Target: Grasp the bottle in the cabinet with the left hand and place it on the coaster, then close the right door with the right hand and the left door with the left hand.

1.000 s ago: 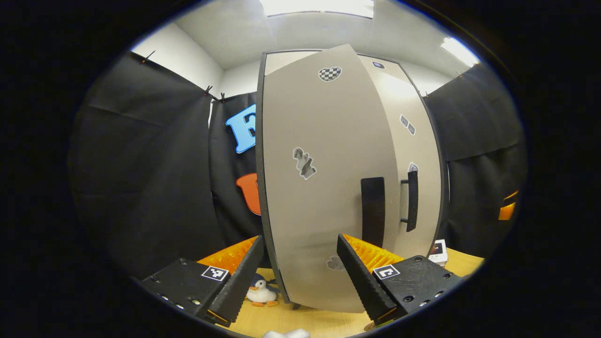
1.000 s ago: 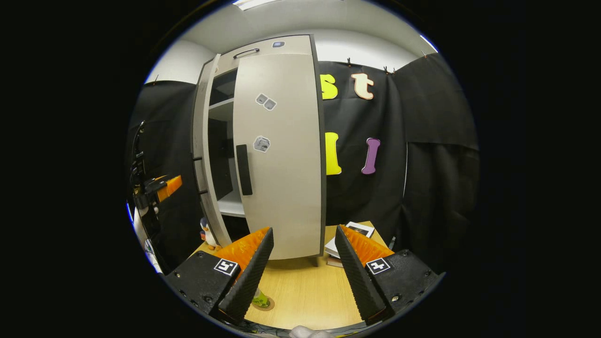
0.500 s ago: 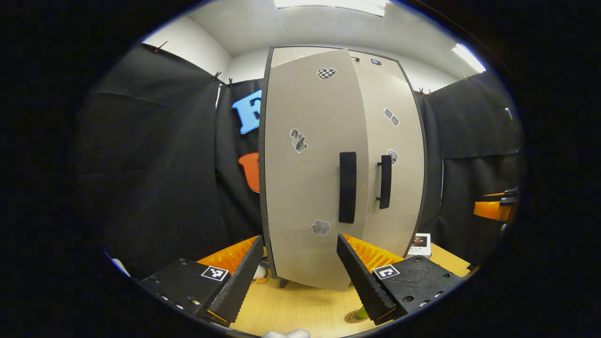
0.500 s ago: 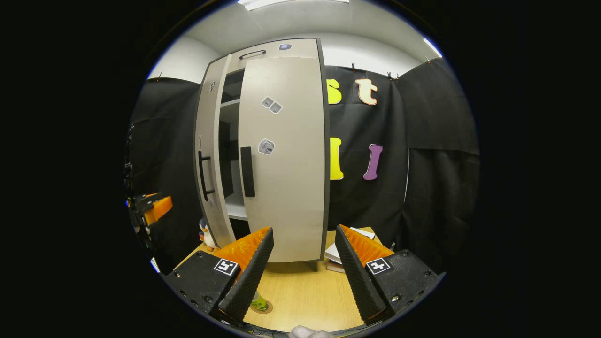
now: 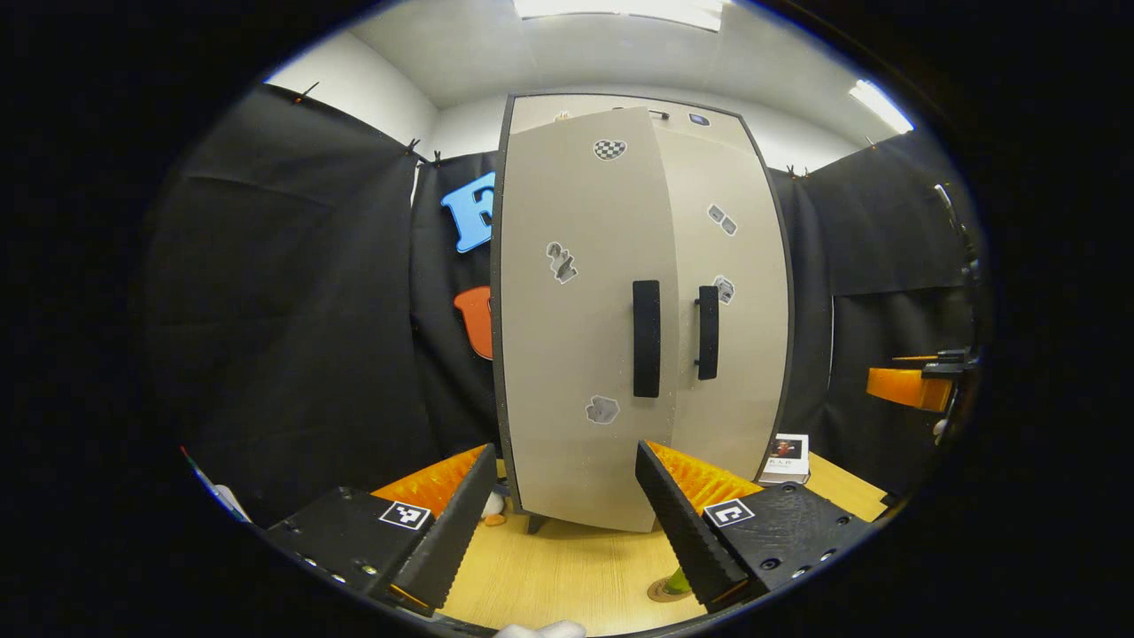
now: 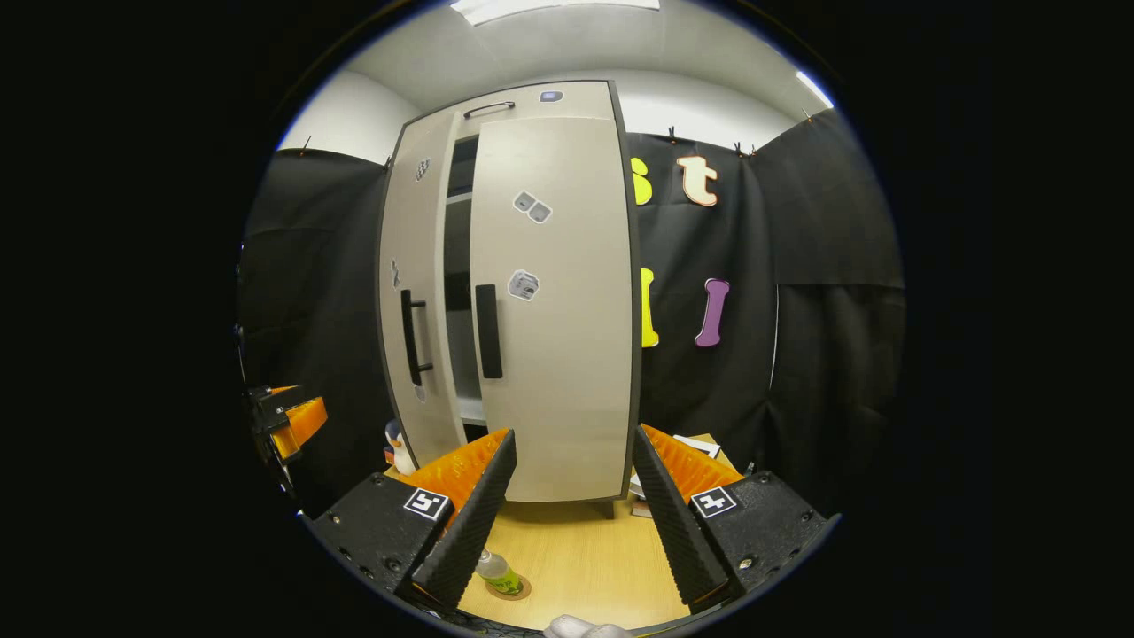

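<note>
Left door (image 6: 416, 292) is standing slightly ajar beside the right door (image 6: 554, 301), a dark gap showing between them. Judgement: push flat near the handle edge until seated flush. Left gripper (image 5: 563, 523) is gaping wide, empty, facing the cabinet (image 5: 638, 310). Right gripper (image 6: 567, 509) likewise wide, holding nothing. Bottle (image 6: 499, 574) is resting on the coaster (image 6: 516, 588), on the table (image 6: 576, 558), below its fingers.

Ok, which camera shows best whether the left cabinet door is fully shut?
The right gripper view. There a dark gap shows between the left door and the right door, with shelves visible inside, so it is not fully shut. The left gripper view faces the left door head on, so the gap is hard to judge.
</note>
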`<state>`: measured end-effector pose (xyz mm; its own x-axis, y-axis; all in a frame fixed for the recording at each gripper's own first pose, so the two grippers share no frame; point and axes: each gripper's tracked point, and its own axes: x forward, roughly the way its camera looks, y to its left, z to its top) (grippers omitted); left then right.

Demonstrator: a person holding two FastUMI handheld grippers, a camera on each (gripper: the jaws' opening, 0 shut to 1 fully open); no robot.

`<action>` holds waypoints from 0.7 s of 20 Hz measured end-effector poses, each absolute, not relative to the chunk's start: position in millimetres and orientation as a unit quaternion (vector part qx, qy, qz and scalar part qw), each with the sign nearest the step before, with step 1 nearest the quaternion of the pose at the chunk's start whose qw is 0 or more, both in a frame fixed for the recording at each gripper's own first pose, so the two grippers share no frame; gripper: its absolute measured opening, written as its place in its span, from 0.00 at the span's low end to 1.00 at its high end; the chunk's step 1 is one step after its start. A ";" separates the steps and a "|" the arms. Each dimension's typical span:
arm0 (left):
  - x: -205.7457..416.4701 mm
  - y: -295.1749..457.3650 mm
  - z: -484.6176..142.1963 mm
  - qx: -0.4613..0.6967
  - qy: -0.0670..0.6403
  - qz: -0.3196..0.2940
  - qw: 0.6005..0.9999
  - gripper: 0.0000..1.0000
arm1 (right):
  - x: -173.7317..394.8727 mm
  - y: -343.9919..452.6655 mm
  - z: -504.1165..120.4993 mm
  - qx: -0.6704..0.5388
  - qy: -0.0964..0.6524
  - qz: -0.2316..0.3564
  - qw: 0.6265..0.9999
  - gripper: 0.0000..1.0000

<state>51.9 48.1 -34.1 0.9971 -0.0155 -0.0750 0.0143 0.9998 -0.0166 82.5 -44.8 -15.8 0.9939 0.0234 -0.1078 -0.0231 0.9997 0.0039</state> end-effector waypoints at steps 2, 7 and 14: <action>51.2 51.0 -33.0 -0.014 0.037 -0.005 0.999 0.96 | 82.6 -40.4 -16.4 -0.001 0.055 0.009 0.998 0.82; 52.2 46.6 -34.0 -0.020 0.041 -0.008 0.999 0.96 | 80.6 -32.6 -16.2 0.006 0.055 0.013 0.998 0.82; 55.0 30.1 -37.8 -0.013 0.046 -0.028 0.998 0.96 | 83.4 -25.1 -13.4 0.006 0.054 0.007 0.999 0.82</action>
